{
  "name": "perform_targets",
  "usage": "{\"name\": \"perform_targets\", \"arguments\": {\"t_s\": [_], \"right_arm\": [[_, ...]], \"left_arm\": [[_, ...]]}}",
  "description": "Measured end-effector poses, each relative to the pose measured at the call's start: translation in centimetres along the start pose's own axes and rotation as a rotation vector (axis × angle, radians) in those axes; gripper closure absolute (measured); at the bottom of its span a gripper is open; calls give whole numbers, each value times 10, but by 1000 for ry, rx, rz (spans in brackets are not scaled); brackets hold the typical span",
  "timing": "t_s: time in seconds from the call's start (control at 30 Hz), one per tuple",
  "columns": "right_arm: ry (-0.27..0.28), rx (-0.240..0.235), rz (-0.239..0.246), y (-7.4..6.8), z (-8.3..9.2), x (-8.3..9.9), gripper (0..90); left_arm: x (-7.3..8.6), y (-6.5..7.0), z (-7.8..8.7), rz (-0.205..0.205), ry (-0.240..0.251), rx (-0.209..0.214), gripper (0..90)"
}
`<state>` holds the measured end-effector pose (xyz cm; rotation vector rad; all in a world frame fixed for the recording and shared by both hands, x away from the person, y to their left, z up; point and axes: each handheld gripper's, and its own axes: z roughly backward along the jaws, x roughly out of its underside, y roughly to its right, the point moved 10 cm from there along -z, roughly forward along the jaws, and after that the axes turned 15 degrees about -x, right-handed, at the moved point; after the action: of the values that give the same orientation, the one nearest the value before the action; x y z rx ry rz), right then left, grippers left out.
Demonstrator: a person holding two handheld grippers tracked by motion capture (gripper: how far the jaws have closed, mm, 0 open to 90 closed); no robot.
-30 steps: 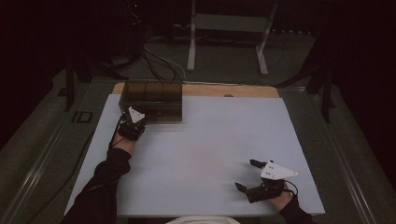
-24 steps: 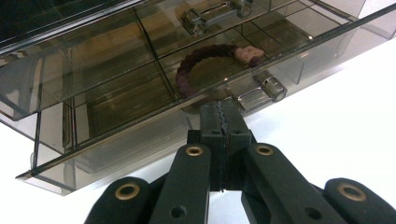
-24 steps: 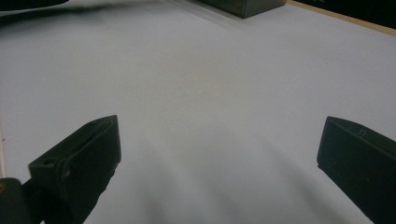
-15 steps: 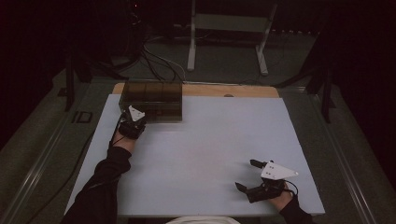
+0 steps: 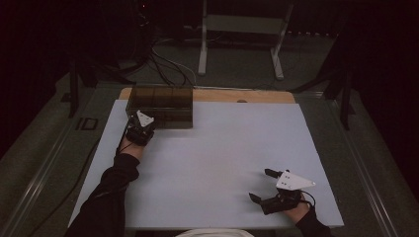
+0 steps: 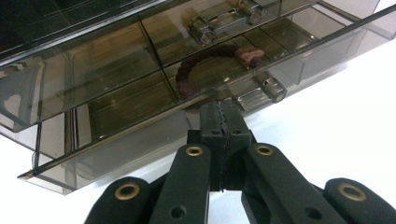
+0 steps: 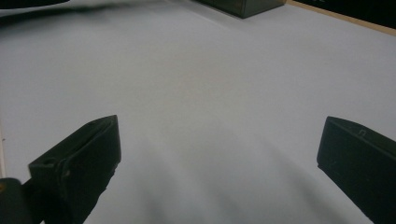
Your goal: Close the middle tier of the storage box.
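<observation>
A smoky see-through drawer box (image 5: 160, 101) stands at the table's back left. In the left gripper view the drawer box (image 6: 116, 70) holds a dark red bracelet (image 6: 196, 70) in a lower drawer compartment. My left gripper (image 5: 144, 120) points at the box front. In its own view the left gripper (image 6: 219, 109) has its jaws shut together, tips against the lower drawer's front edge, just left of a clear handle (image 6: 268, 88). I see nothing between the jaws. My right gripper (image 5: 261, 184) lies near the front right, open, and in its own view the right gripper (image 7: 219, 128) has bare table between its jaws.
The white table top (image 5: 227, 148) has a wooden strip (image 5: 242, 95) along its back edge. Beyond it are a metal stand (image 5: 242, 29) and cables (image 5: 163, 64) on the dark floor. A corner of the box (image 7: 243, 7) is at the top of the right gripper view.
</observation>
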<state>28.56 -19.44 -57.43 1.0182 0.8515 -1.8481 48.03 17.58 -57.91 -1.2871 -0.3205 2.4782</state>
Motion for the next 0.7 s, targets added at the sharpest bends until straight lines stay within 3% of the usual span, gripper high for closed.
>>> {"name": "perform_targets", "arguments": {"t_s": [0.7], "right_arm": [[0,1,-1,0,0,0,0]], "left_arm": [[-4,-2,-8,15,-7,-10,900]]}}
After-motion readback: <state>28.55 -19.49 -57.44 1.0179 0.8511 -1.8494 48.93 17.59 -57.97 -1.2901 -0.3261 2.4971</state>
